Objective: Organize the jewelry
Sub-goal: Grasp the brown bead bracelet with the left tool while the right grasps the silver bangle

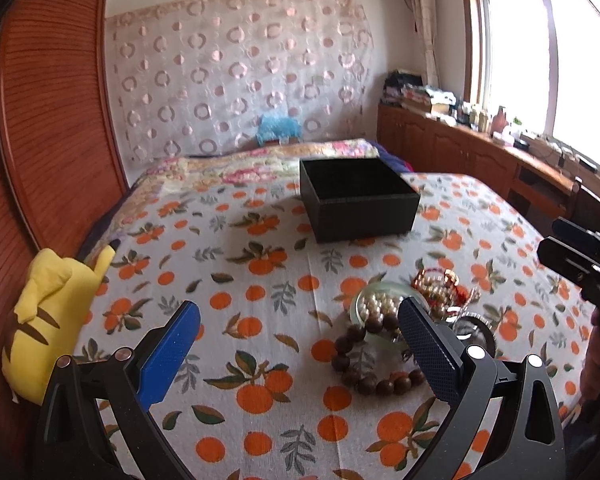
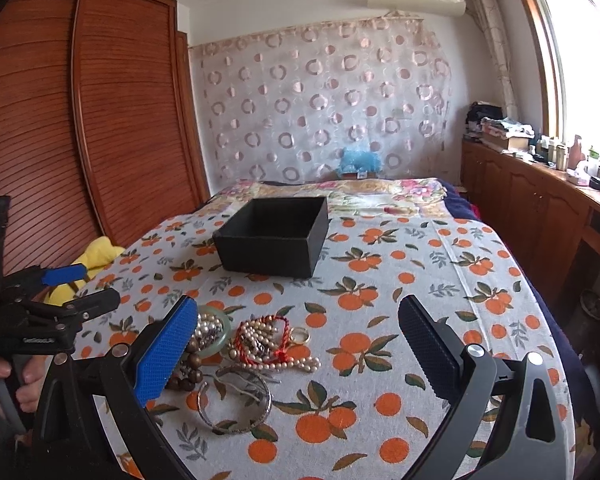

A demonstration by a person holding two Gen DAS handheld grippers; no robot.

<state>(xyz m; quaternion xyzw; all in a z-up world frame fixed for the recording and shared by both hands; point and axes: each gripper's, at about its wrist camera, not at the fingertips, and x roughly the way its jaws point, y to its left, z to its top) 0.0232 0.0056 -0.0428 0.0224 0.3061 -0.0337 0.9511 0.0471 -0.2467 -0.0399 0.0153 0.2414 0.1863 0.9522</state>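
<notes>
A pile of jewelry lies on the orange-print bedspread: a dark wooden bead bracelet (image 1: 370, 364), a pale green bangle (image 1: 380, 290) with pearls inside it, pearl strands with red cord (image 2: 266, 340), a gold ring (image 2: 300, 335) and a silver bangle (image 2: 236, 404). An open, empty black box (image 1: 358, 198) (image 2: 274, 234) stands farther back on the bed. My left gripper (image 1: 300, 316) is open above the bedspread, just left of the pile. My right gripper (image 2: 298, 314) is open, hovering over the pile's right side. Each gripper shows in the other's view.
A yellow plush toy (image 1: 50, 320) lies at the bed's left edge by the wooden wardrobe (image 2: 80, 120). A blue plush (image 2: 358, 162) sits at the head of the bed. A cluttered wooden cabinet (image 2: 540, 184) runs along the right under the window.
</notes>
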